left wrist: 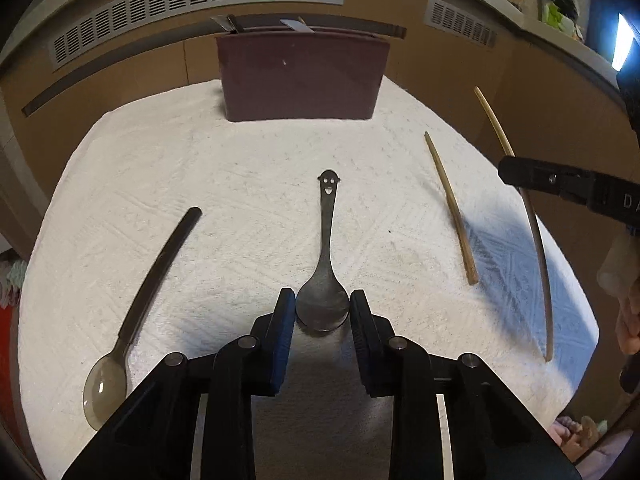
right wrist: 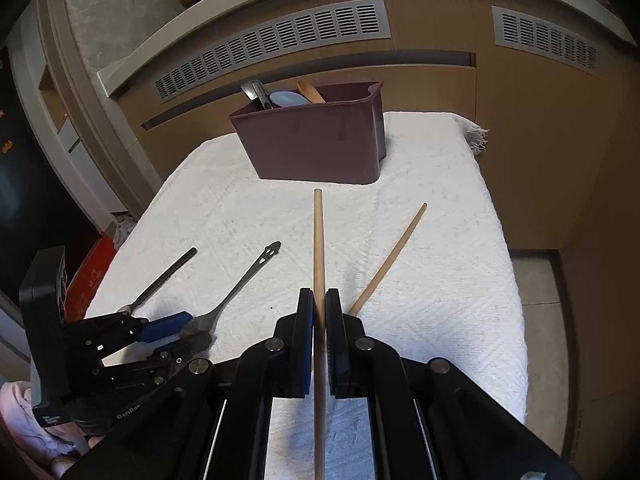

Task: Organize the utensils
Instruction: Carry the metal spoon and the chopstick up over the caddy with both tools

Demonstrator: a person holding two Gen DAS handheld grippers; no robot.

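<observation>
A metal spoon with a smiley-face handle [left wrist: 326,264] lies on the white towel [left wrist: 240,168]. My left gripper [left wrist: 322,304] has its jaws on either side of the spoon's bowl, touching or nearly touching it. It shows in the right wrist view [right wrist: 192,330] too. My right gripper [right wrist: 319,308] is shut on a wooden chopstick [right wrist: 318,240], held above the towel. It also shows in the left wrist view [left wrist: 520,172]. A second chopstick [left wrist: 450,208] lies on the towel. A black-handled spoon [left wrist: 148,292] lies at the left. A maroon utensil bin [left wrist: 300,76] stands at the back.
The bin [right wrist: 316,148] holds several utensils, among them a wooden one and a blue one. The towel covers a small table with a drop at its right edge [right wrist: 516,320]. A wooden cabinet wall with vents [left wrist: 200,0] stands behind.
</observation>
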